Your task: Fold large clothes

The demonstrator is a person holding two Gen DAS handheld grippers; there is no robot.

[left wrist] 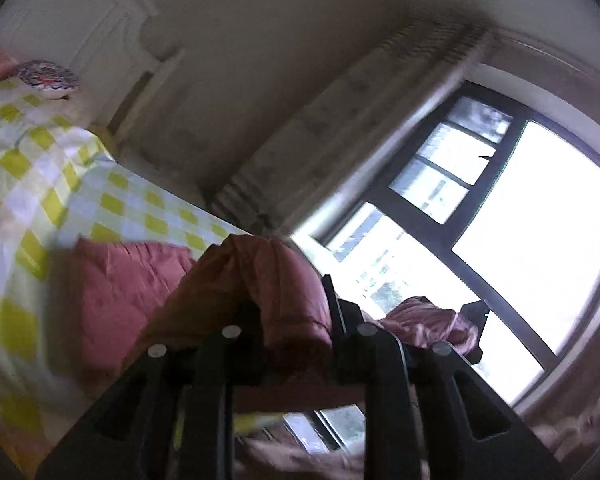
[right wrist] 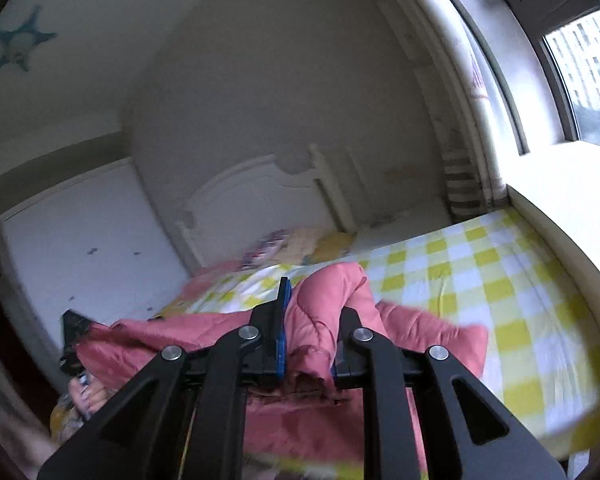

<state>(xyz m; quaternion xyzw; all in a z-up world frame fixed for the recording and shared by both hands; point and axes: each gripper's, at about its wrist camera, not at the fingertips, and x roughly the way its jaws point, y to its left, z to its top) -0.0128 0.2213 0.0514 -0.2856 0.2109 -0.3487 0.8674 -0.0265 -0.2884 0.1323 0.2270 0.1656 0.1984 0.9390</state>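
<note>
A pink quilted garment [right wrist: 324,312] is held up over a bed with a yellow-and-white checked sheet [right wrist: 500,280]. My right gripper [right wrist: 312,320] is shut on a bunched fold of it, and the rest trails down to the sheet. My left gripper [left wrist: 296,308] is shut on another part of the same pink garment [left wrist: 268,280], which hangs from it toward the bed [left wrist: 40,168]. The other gripper shows in each view: the right one at the right of the left wrist view [left wrist: 472,320], the left one at the left of the right wrist view [right wrist: 74,328].
A white headboard [right wrist: 256,200] and pillows [right wrist: 300,244] stand at the bed's far end. A white wardrobe [right wrist: 80,248] is at the left. A large window [left wrist: 520,220] and a wide sill [right wrist: 560,184] run along the bed's right side.
</note>
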